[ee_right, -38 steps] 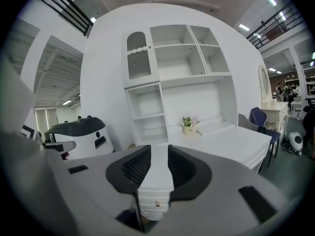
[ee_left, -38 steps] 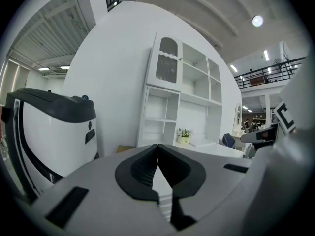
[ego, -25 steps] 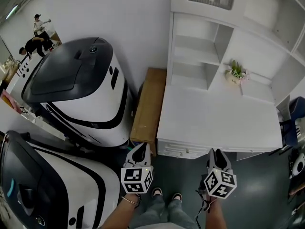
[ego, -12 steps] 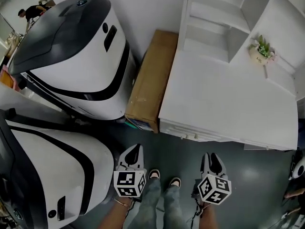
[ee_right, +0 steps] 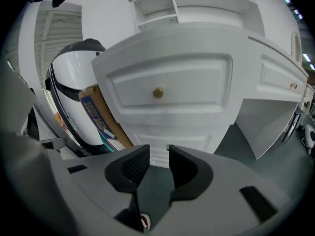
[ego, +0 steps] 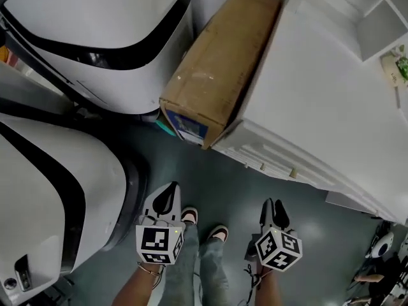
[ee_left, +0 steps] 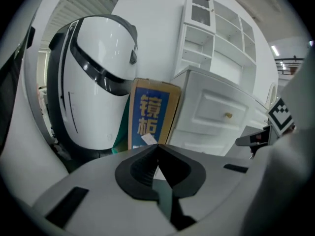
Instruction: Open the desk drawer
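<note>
White-painted and shut, the drawer [ee_right: 197,90] fills the centre of the right gripper view. Its panelled front sits flush under the lip of the worktop [ego: 319,75], with a small brass knob [ee_right: 158,93] at its middle. No gap shows round the front, so nothing of the task is done yet.

In the head view the drawer sits on the desk's front edge, right of centre, just beside a long cardboard box [ego: 217,69] that leans between the desk and a rounded white machine [ego: 95,30] at upper left.

Both grippers hang low over the dark floor [ego: 210,177] at the bottom of that view, on either side of the person's shoes [ego: 188,217] and well apart from the desk. The right gripper [ee_right: 158,151] faces the drawer with its jaws spread. They have just been opening and nothing stands between them. The knob lies above them in its view, untouched. The left gripper [ee_left: 157,146] has its jaws pressed together on nothing and looks toward the box, with the drawer off to the right of its view.

All the work appears to remain: bringing a gripper up to the knob, closing on it and drawing the front outward. The knob looks small and round, so the grip will likely need to be centred or the jaws may slip off.
</note>
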Motion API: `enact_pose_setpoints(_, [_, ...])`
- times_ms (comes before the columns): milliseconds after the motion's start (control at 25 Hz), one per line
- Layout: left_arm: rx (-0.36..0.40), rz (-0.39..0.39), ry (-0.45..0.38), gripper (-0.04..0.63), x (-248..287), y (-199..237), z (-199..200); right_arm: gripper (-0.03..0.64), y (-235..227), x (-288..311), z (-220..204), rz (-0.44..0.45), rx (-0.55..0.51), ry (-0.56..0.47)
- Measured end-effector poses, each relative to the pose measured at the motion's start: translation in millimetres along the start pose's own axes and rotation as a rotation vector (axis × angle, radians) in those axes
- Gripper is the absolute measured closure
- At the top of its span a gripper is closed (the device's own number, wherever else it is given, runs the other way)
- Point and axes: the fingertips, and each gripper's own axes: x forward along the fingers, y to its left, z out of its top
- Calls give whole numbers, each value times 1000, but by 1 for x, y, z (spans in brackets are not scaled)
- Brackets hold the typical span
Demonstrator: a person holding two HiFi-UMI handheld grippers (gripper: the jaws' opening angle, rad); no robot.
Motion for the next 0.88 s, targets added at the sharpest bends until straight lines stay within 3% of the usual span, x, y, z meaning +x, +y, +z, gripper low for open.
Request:
enact_pose_setpoints(440, [-42, 110, 23, 577, 26, 62, -124, 486, -27, 131, -86, -46, -113, 32])
enact_pose_setpoints(880, [-9, 120, -11, 577, 104, 99, -183, 486, -36, 247, -144, -48, -138, 33])
